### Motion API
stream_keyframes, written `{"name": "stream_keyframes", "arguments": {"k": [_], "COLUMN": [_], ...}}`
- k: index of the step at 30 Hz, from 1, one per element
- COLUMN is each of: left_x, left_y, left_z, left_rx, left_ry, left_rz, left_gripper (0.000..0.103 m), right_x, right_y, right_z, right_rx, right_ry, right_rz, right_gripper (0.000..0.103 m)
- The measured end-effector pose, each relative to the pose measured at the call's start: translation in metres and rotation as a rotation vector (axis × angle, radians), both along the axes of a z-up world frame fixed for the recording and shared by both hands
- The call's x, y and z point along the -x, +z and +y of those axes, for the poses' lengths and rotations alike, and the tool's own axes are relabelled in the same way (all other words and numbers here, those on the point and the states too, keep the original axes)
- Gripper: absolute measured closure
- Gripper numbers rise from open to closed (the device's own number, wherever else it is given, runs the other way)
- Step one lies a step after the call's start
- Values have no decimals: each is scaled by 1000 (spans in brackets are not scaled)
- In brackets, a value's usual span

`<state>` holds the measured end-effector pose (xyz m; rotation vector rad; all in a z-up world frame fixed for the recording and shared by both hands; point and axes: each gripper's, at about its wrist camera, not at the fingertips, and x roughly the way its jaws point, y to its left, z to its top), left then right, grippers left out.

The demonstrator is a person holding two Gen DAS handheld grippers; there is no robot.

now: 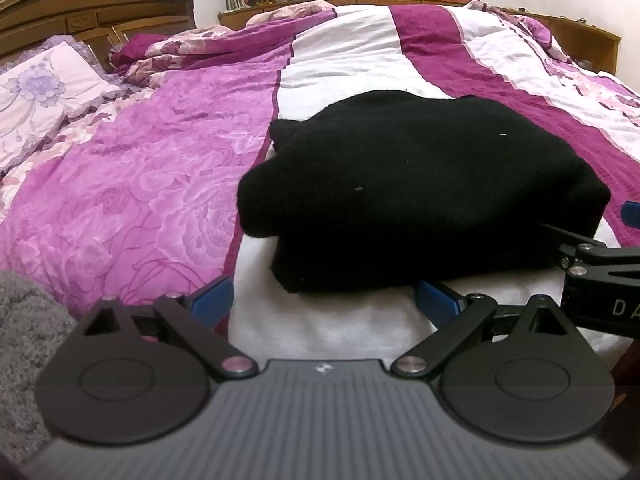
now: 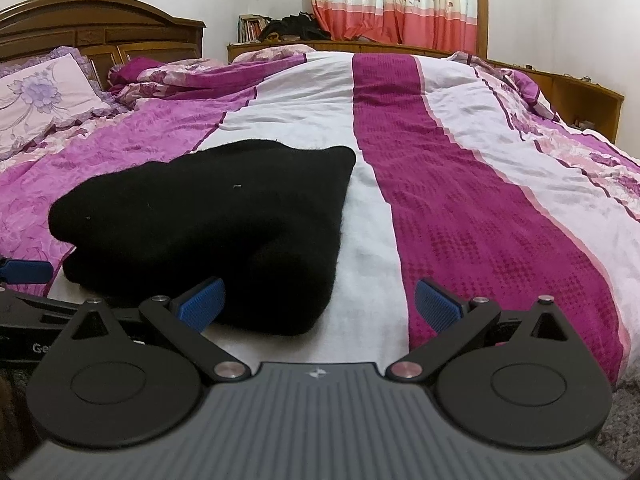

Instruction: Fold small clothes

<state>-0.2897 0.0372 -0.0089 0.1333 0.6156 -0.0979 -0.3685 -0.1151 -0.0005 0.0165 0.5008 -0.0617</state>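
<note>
While it lies folded on the bed (image 2: 460, 208), the black sweater (image 1: 420, 200) goes unheld.
Left gripper (image 1: 324, 306) and right gripper (image 2: 320, 304) (blue-padded fingers spread) sit at its 6 o'clock edge.

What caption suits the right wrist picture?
Open tongs hover before a folded black garment on a purple-and-white striped bedspread.

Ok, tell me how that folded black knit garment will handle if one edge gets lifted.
The folded black knit garment looks soft and fuzzy, so it will probably droop and unfold. Its thick rounded layers suggest some bulk, though likely little weight. On the striped bedspread it should drag rather than slide.
</note>
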Motion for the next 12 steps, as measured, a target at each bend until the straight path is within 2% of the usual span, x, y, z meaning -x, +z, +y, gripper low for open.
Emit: {"name": "stream_keyframes", "arguments": {"k": [4, 9, 12], "left_x": [-1, -3, -5], "left_y": [-1, -2, -3], "left_z": [-1, -1, -1], "left_rx": [-8, -1, 5], "left_ry": [5, 12, 15], "left_rz": [-6, 3, 10], "left_gripper": [4, 4, 4], "right_x": [-3, -10, -13], "right_y": [-2, -8, -10], "right_z": [-3, -12, -12], "right_rx": [-19, -94, -95], "right_ry": [-3, -22, -26], "right_rz": [19, 89, 101], "right_gripper": [0, 0, 0]}}
